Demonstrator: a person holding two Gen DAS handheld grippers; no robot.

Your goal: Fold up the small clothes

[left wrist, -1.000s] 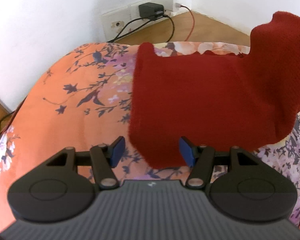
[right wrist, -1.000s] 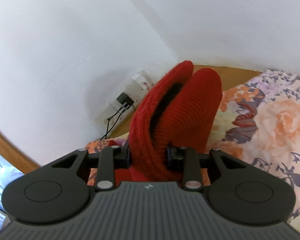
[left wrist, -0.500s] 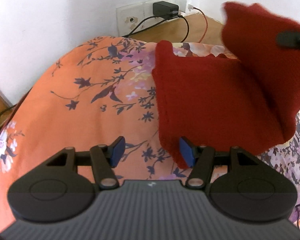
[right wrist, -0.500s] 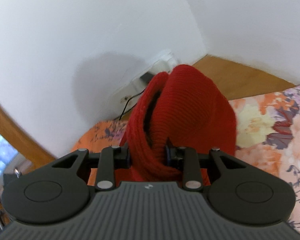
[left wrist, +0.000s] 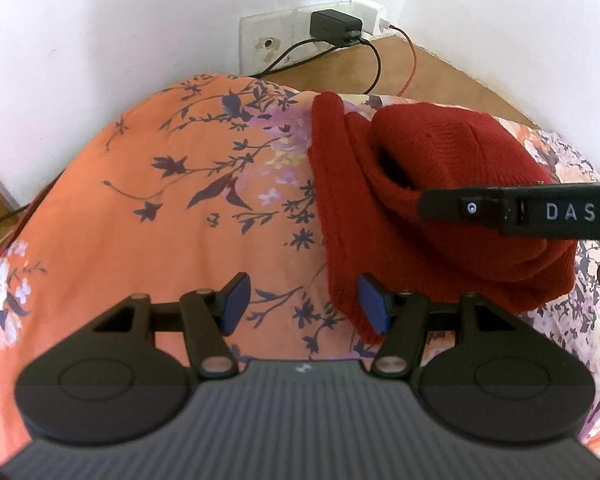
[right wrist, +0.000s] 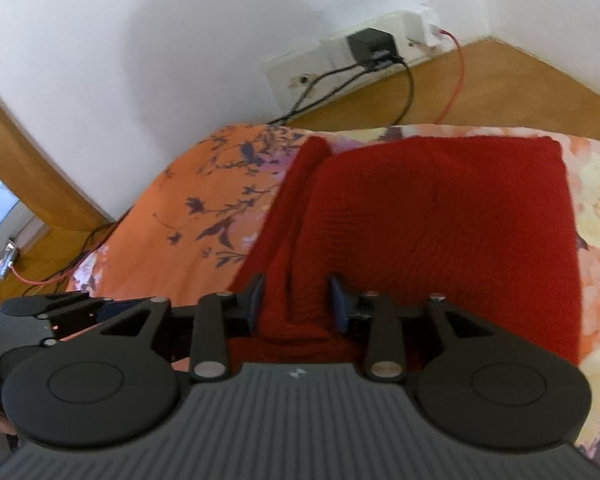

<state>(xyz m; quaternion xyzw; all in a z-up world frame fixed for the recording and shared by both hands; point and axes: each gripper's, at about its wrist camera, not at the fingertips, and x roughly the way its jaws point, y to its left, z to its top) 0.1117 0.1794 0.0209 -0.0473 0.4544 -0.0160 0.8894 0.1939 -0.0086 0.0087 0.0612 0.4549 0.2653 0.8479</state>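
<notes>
A red knitted garment lies on an orange floral bedspread, with one side folded over onto itself. My left gripper is open and empty, its right finger touching the garment's near left corner. My right gripper is shut on a fold of the red garment and holds it low over the lying part. The right gripper also shows from the side in the left wrist view, at the right over the garment.
A wall socket with a black charger and black and red cables sits at the wall behind the bed. Wooden floor lies beyond the bed's far edge. The left gripper shows at the left edge of the right wrist view.
My right gripper has carried the held side of the garment down and over the lying part. The left gripper has shifted left, so the garment's corner now sits at its right finger.
</notes>
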